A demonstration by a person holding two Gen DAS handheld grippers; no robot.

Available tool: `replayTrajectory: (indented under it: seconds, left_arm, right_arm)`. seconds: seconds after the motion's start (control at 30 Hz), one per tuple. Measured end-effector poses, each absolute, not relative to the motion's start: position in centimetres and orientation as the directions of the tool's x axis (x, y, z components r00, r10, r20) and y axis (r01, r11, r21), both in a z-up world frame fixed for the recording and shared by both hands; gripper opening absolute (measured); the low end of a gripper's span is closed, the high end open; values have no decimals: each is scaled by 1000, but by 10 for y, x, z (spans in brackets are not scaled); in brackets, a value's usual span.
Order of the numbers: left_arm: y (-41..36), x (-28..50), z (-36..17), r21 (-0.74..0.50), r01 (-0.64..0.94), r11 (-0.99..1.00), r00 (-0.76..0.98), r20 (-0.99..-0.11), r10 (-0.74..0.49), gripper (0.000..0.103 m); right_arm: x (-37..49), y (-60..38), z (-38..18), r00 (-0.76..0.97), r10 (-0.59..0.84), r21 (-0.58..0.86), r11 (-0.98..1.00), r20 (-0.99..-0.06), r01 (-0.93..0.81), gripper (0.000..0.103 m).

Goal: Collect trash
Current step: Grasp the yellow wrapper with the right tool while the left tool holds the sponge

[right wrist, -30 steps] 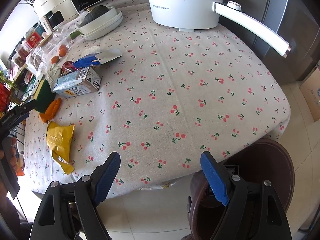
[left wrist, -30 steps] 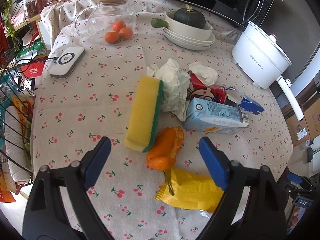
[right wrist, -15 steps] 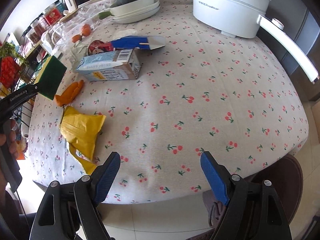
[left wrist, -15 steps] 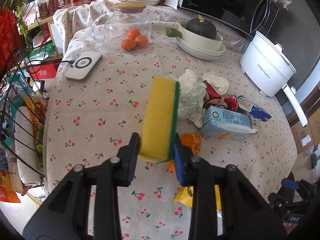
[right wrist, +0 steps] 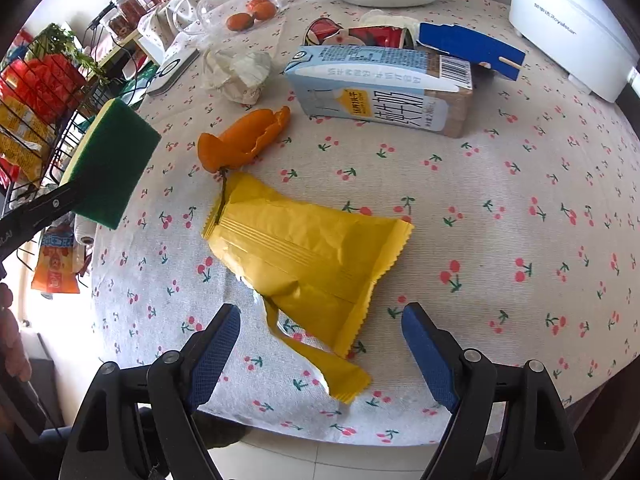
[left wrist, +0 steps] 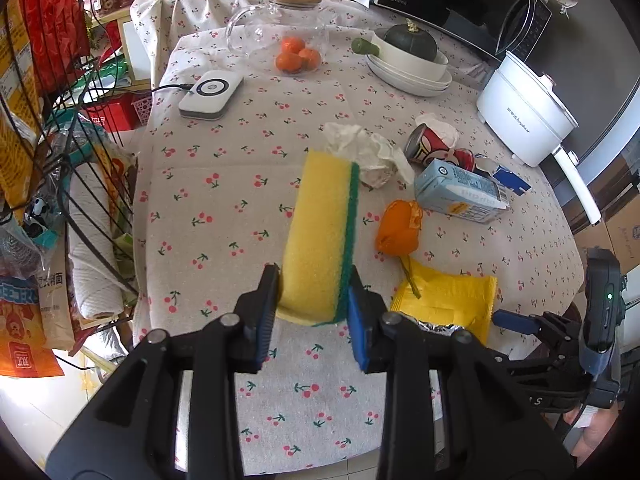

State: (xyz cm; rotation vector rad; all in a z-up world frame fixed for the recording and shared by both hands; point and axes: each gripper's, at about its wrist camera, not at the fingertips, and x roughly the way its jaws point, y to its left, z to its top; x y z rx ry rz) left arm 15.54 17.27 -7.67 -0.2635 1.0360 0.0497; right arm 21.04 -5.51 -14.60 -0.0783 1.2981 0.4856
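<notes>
My left gripper (left wrist: 314, 310) is shut on a yellow sponge (left wrist: 320, 236) with a green scouring side, held upright above the cherry-print tablecloth (left wrist: 224, 216). The sponge (right wrist: 114, 164) also shows at the left of the right wrist view. My right gripper (right wrist: 320, 344) is open, its fingers hovering just over the near end of a torn yellow wrapper (right wrist: 308, 256). Beyond the yellow wrapper (left wrist: 444, 298) lie an orange peel (right wrist: 244, 138), a light-blue milk carton (right wrist: 380, 88), a crumpled tissue (right wrist: 238, 72), a red can (right wrist: 360, 34) and a blue torn packet (right wrist: 470, 50).
A white electric pot (left wrist: 528, 114) stands at the right, stacked white dishes with a squash (left wrist: 410, 62) at the back, a glass jar over oranges (left wrist: 294, 40) and a white charger (left wrist: 210, 94) behind. A wire rack with packets (left wrist: 60, 184) flanks the table's left edge.
My left gripper closed on the sponge and lifted it off the cloth. My right gripper swept from the table's right edge across to the yellow wrapper, staying open.
</notes>
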Motion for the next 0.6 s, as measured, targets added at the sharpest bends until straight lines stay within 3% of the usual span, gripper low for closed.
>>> replayTrajectory:
  seconds: [0.2,0.33,0.37,0.6]
  left_arm:
    - [171,149,-70,-206,-144,968,526,-845,-101,34]
    - [174,148,-69,-220,-145,965,530,-841,-112,34]
    - [174,148,-69,-222,-144,964,530,-840,-114,34]
    - [160,150,-68,-234,-120,965,530,-837,-137,34]
  right_arm:
    - [212,-35,-149,246,278,167,905,-929,-390,83]
    - [212,-30,-147,273,256,125,899,-927,-419,60]
    - [213,-32,-146,271,259,128,898,-927,-421,58]
    - [214,-56,-133,289,274,142,903,-917,-406,56]
